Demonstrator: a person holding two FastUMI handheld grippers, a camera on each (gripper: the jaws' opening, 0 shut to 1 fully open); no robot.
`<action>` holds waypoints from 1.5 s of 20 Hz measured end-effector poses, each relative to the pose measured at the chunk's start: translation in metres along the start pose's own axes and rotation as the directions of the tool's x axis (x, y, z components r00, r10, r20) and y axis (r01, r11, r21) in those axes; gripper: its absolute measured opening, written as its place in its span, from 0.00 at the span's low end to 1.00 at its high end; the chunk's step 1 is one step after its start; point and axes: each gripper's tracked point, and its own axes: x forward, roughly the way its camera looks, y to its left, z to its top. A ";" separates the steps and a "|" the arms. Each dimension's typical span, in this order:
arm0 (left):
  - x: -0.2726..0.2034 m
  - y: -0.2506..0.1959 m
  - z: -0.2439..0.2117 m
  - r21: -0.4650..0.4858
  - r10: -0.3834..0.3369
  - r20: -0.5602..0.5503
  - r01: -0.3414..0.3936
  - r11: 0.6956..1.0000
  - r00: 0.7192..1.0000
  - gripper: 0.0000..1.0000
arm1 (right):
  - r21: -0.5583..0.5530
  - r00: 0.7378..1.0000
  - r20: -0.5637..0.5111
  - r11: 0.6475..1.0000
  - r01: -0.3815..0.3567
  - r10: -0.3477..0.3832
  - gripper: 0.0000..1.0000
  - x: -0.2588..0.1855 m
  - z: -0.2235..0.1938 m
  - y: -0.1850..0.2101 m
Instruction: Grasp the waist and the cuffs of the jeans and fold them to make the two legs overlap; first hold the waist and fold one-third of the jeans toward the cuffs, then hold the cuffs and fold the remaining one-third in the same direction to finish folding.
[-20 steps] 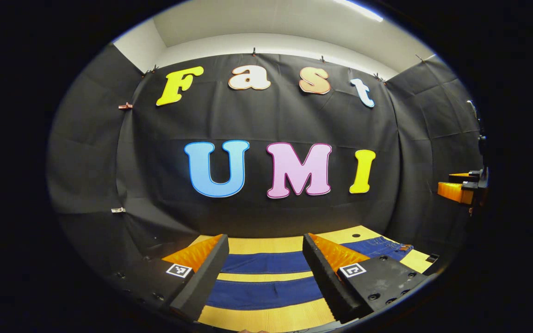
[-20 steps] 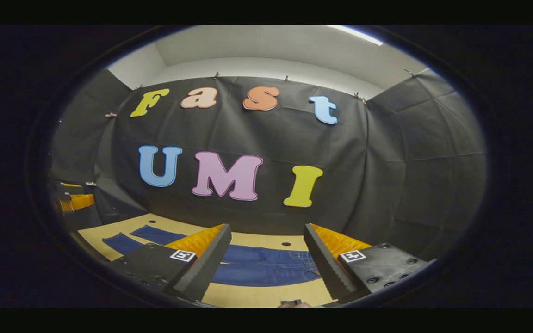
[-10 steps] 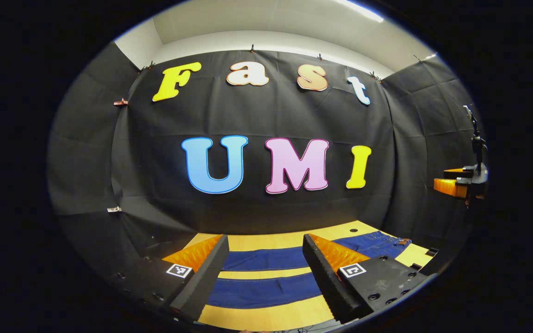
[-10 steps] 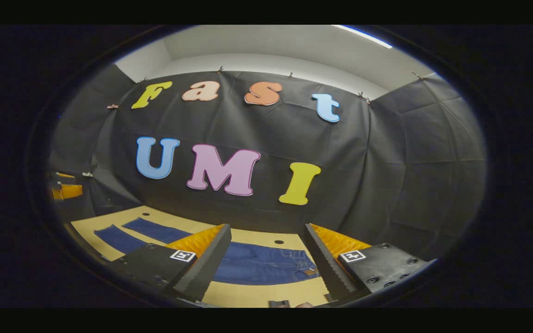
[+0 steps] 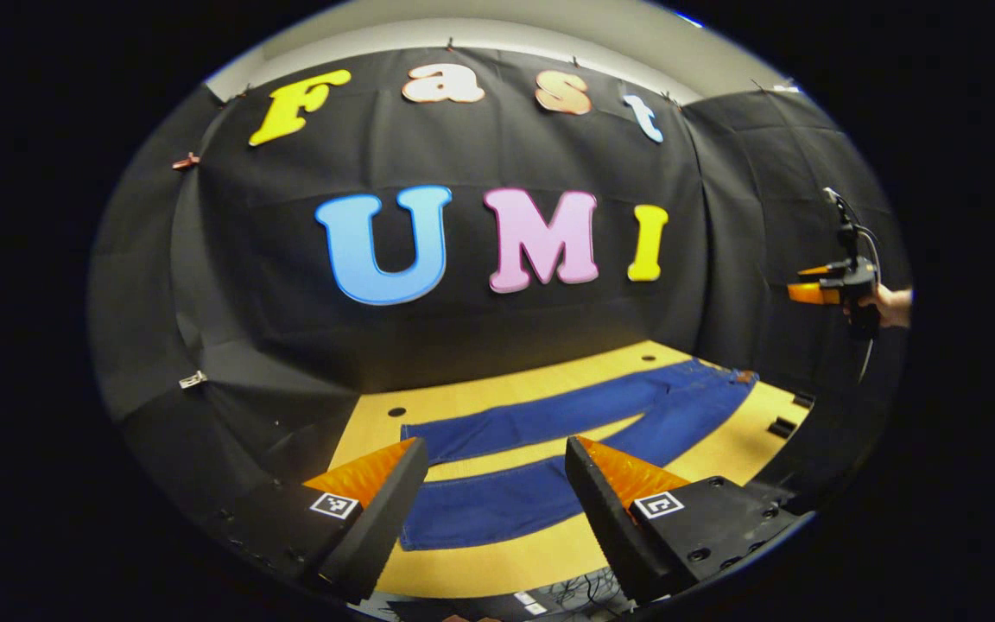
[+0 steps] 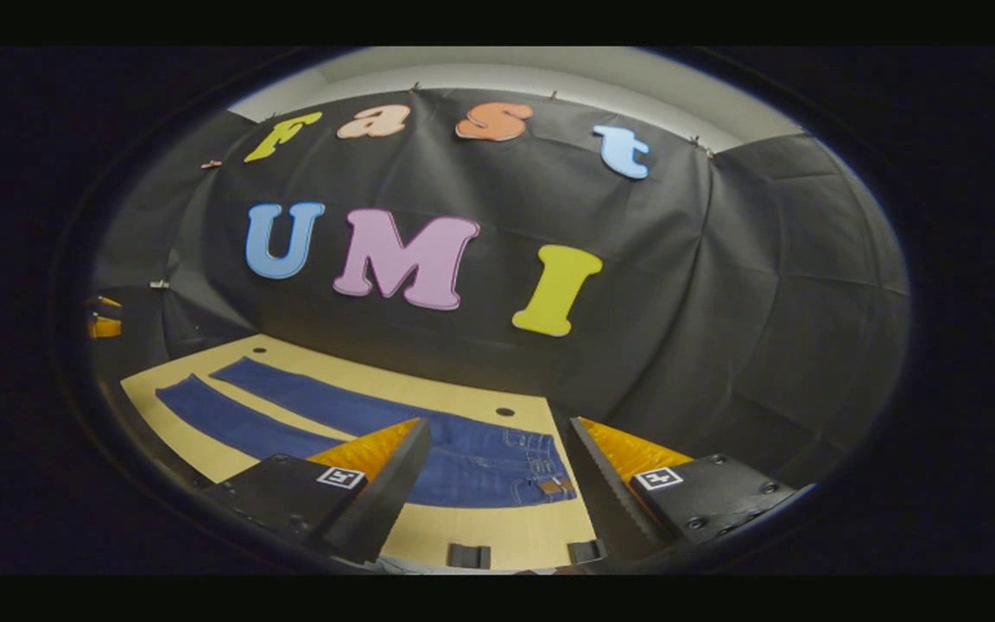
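Wooden table (image 5: pixel 515 553), jeans (image 5: pixel 541 441) flat, legs apart. Left gripper (image 5: pixel 493 497) above cuffs, right gripper (image 6: pixel 497 479) above waist, both spread wide, holding nothing. Pinch near edges together, then swing over.

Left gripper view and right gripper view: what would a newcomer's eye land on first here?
The long dark-blue denim jeans lie flat and unfolded on the pale wooden table, legs apart, cuffs toward the left gripper, waist in front of the right gripper. Both grippers hang open above the table, touching nothing. In the left gripper view a hand holds the right gripper at far right.
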 end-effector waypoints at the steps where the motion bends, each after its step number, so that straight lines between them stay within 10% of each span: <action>1: 0.007 0.004 -0.010 0.025 -0.028 -0.038 0.029 0.999 0.999 1.00 | -0.018 0.999 -0.036 1.000 -0.014 0.013 0.97 0.013 -0.014 -0.004; 6: 0.057 0.019 -0.064 0.133 -0.136 -0.246 0.172 0.976 0.960 0.98 | -0.090 0.955 -0.224 0.971 -0.221 0.197 0.99 0.081 -0.094 -0.007; 10: 0.092 0.016 -0.108 0.160 -0.240 -0.442 0.339 0.927 0.865 0.99 | -0.134 0.811 -0.464 0.877 -0.462 0.357 0.98 0.118 -0.173 -0.003; 20: 0.126 0.027 -0.249 0.107 -0.243 -0.882 0.674 0.731 0.404 0.99 | -0.126 0.367 -0.864 0.556 -0.822 0.346 0.98 0.166 -0.321 -0.005; 25: 0.123 0.029 -0.269 0.075 -0.190 -0.938 0.706 0.704 0.289 1.00 | -0.046 0.267 -0.903 0.542 -0.839 0.338 0.97 0.171 -0.337 -0.003; 30: 0.138 0.035 -0.273 0.077 -0.157 -0.946 0.670 0.739 0.282 0.93 | -0.016 0.257 -0.908 0.587 -0.809 0.329 0.92 0.179 -0.340 -0.001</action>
